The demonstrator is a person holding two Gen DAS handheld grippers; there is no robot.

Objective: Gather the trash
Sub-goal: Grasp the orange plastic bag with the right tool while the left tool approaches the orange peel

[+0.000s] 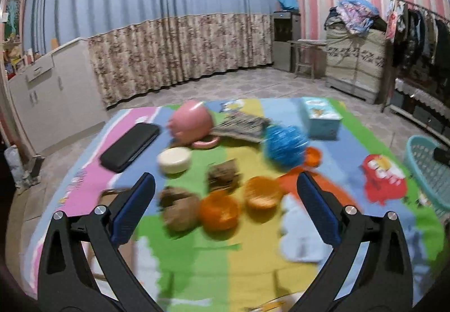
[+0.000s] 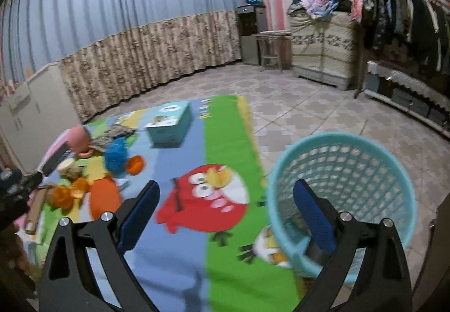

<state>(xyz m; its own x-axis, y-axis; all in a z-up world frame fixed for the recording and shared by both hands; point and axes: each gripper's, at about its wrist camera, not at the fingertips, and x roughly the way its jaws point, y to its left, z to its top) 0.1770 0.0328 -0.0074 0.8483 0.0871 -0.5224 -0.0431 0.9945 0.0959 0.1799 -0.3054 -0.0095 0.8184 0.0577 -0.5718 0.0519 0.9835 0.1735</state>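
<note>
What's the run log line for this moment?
left gripper: open, over peels | right gripper: open, empty, by basket | nothing held

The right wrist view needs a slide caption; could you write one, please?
Open right gripper above the cartoon mat, beside the basket.

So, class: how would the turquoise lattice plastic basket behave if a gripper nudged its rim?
The turquoise lattice plastic basket looks thin-walled and nearly empty, so probably light and apt to slide. Tall and wider at the rim, it might tip. The open mesh probably flexes a little.
</note>
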